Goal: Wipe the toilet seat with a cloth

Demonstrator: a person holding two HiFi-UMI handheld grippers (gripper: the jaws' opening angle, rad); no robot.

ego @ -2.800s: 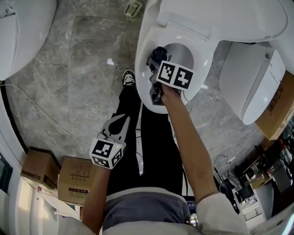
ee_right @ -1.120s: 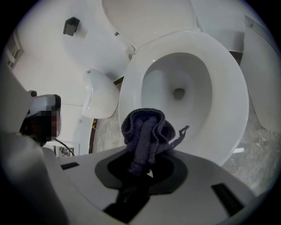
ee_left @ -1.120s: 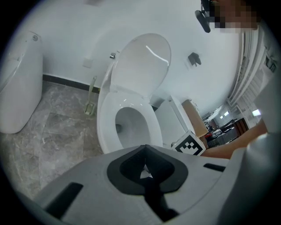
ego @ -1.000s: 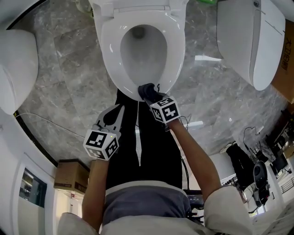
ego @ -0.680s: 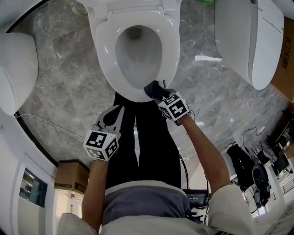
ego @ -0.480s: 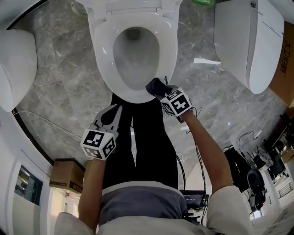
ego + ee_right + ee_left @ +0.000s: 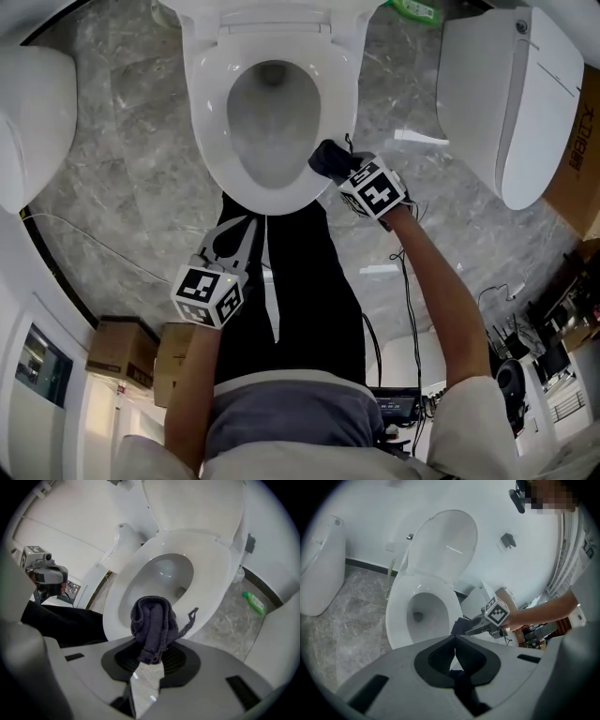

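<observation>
A white toilet with its lid raised stands at the top of the head view, its seat a white ring around the bowl. My right gripper is shut on a folded dark grey cloth, which lies against the seat's front right edge. In the right gripper view the cloth bulges out of the jaws over the seat. My left gripper hangs shut with nothing in it over the person's black trousers, short of the toilet. The left gripper view shows the seat and the right gripper beyond its shut tips.
A second toilet stands at the right and a third at the left. A green bottle lies on the marble floor behind. Cardboard boxes sit at lower left, a thin cable crosses the floor, and more cables and gear lie at lower right.
The right gripper has slid the cloth from the front tip of the seat round to its front right side, rolling as it went. The left gripper has shifted only slightly.
</observation>
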